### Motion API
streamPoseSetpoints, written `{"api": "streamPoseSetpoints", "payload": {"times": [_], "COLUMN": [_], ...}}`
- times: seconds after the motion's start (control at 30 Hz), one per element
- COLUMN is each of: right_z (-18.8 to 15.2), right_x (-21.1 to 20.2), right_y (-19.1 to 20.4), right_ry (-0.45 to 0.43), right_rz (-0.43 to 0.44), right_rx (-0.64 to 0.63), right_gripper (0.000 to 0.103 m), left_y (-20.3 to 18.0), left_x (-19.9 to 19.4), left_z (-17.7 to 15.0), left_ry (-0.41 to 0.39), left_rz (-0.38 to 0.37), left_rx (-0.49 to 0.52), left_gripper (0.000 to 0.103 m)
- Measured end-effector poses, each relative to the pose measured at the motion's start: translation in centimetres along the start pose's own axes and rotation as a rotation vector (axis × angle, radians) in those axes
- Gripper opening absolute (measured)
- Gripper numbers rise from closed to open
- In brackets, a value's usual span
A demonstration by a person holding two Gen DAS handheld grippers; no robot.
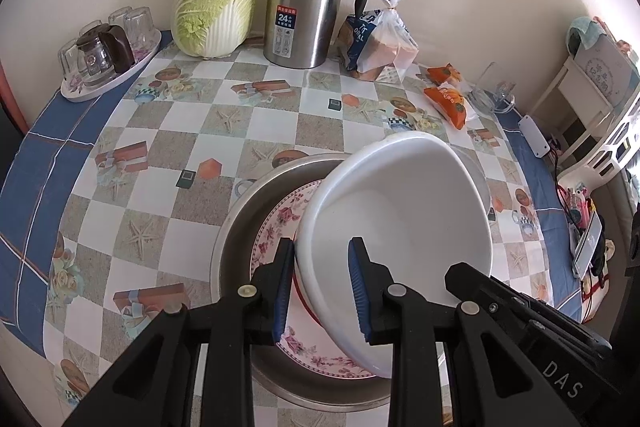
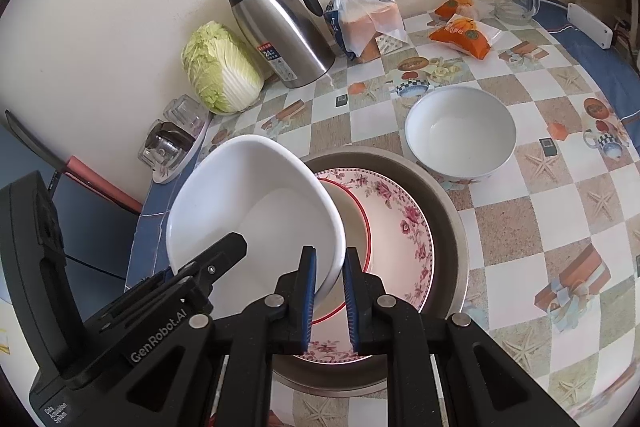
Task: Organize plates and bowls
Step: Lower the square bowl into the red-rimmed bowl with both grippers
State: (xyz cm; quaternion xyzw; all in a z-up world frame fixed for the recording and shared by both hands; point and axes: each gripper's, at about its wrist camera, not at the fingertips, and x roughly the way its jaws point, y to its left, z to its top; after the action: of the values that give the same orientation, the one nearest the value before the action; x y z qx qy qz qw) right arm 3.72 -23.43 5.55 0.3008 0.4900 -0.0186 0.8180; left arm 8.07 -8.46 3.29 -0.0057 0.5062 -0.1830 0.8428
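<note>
Gripping the white bowl (image 1: 400, 227) from both sides, that's where I am. Far left on the table (image 1: 80, 167): a tray of glasses (image 1: 108, 59), then the cabbage (image 1: 216, 7), the steel thermos jug (image 1: 308, 3), the bread bag (image 1: 380, 43). My left gripper (image 1: 320, 287) is clamped over the bowl's near rim, one pad outside, one inside. The bowl hangs tilted above the floral plate (image 1: 280, 223), which lies in the metal basin (image 1: 240, 227). My right gripper (image 2: 330, 299) is pinched tight on the opposite rim. A red-rimmed dish (image 2: 352, 227) sits on the floral plate. Further right, a second bowl (image 2: 460, 131) stands upright just beside the basin, orange snack packets (image 2: 464, 35) behind it.
</note>
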Motion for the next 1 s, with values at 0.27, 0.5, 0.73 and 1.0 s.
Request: {"api": "streamPoseSetpoints", "payload": {"times": [0.27, 0.5, 0.73, 1.0], "right_z": [0.0, 0.0, 0.1, 0.3], "right_x": [0.3, 0.4, 0.6, 1.1], "right_y": [-0.2, -0.4, -0.5, -0.9], "right_ry": [0.010, 0.014, 0.019, 0.039], "right_rz": [-0.013, -0.020, -0.011, -0.016], "right_rx": [0.013, 0.021, 0.027, 0.048], "right_gripper": [0.017, 0.017, 0.017, 0.018], "left_y": [-0.2, -0.3, -0.2, -0.1], "left_x": [0.4, 0.7, 0.9, 1.1], "left_z": [0.0, -0.1, -0.1, 0.0], "left_ry": [0.019, 0.029, 0.035, 0.032], "left_rz": [-0.005, -0.005, -0.005, -0.007], "left_rx": [0.004, 0.006, -0.001, -0.009], "left_gripper": [0.028, 0.028, 0.028, 0.028]}}
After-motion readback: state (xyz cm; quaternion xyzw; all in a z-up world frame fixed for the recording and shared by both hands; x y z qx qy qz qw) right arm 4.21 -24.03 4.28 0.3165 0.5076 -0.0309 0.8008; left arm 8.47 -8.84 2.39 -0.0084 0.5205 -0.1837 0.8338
